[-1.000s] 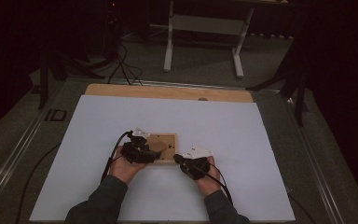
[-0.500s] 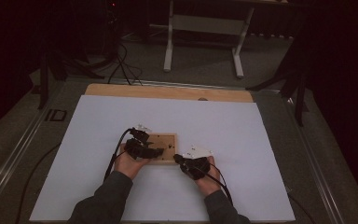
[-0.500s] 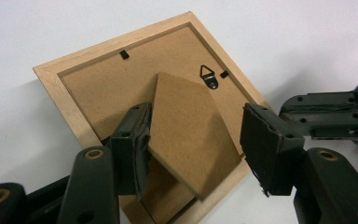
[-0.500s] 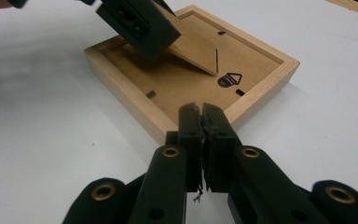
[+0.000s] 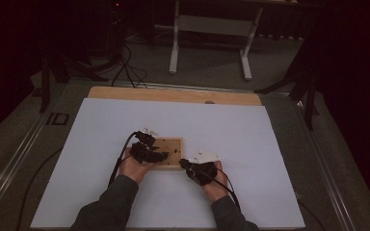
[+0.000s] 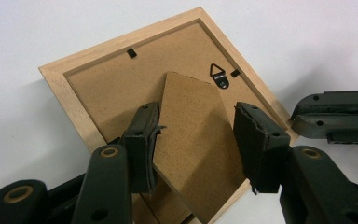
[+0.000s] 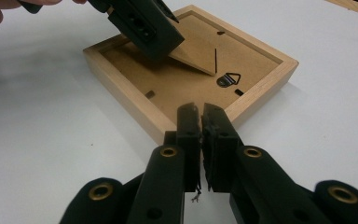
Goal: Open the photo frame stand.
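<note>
White sheet (image 5: 250, 144) covers most of the table. Wooden picture frame (image 5: 169, 152) lies face-down near the person's edge, between both hands. Back panel up; fold-out easel stand (image 6: 193, 140) lifted off the backing, hanging ring (image 6: 219, 76) nr its hinge end.

L gripper (image 6: 198, 142): jaws apart, straddling the stand, have just been closing in; left pad looks to touch the stand's edge, right pad clear. No real clamp yet.

R gripper (image 7: 201, 128): jaws together, nothing between, tips against frame's near rail, prob. bracing it.

Risk: thin fibreboard stand, so if L pads bite off-centre or pull hard, hinge could tear or stand bend. If R brace slips off the rail, frame skids on the sheet.
</note>
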Demonstrator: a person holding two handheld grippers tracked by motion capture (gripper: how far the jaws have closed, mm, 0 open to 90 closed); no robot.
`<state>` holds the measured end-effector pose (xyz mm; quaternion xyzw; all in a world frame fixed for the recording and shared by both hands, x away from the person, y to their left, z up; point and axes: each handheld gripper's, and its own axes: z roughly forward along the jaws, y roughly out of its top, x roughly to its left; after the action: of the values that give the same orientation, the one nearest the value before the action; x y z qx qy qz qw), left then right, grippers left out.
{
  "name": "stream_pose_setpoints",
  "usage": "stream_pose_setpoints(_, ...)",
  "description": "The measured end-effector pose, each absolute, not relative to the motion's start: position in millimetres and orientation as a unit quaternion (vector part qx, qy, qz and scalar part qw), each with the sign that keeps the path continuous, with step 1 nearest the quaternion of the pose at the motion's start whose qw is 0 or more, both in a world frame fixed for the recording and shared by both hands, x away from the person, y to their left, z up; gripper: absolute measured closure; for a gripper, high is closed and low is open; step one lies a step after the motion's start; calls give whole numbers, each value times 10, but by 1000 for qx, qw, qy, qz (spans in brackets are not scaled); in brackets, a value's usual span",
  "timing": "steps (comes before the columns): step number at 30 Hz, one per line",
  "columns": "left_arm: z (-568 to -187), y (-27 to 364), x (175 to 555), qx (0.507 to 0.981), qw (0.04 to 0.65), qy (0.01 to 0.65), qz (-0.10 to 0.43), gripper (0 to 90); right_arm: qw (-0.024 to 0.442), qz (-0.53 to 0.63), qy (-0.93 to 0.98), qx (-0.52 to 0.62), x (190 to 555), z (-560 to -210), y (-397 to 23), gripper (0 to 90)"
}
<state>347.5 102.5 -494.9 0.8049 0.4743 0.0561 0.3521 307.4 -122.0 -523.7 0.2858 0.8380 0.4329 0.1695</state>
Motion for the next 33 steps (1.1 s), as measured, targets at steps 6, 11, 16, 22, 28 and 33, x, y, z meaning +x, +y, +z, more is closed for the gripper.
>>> stream_pose_setpoints(6,-4945,1002,3447,809,351,466,73,525,171,432,836,291,3083,-5232,-1230,736)
stream_pose_setpoints(11,-4938,984,3413,813,352,455,90,525,159,433,839,288,3094,-5226,-1231,653)
stream_pose_setpoints(16,-4919,958,3355,816,355,441,114,525,155,441,835,291,3111,-5183,-1267,613)
stream_pose_setpoints(22,-4924,914,3252,817,361,423,151,524,156,448,825,307,3149,-5130,-1341,593)
stream_pose_setpoints(28,-4948,907,3165,813,369,416,175,524,157,454,819,313,3169,-5070,-1386,583)
stream_pose_setpoints(33,-4953,911,3122,814,373,403,188,523,157,460,814,317,3194,-4994,-1434,578)
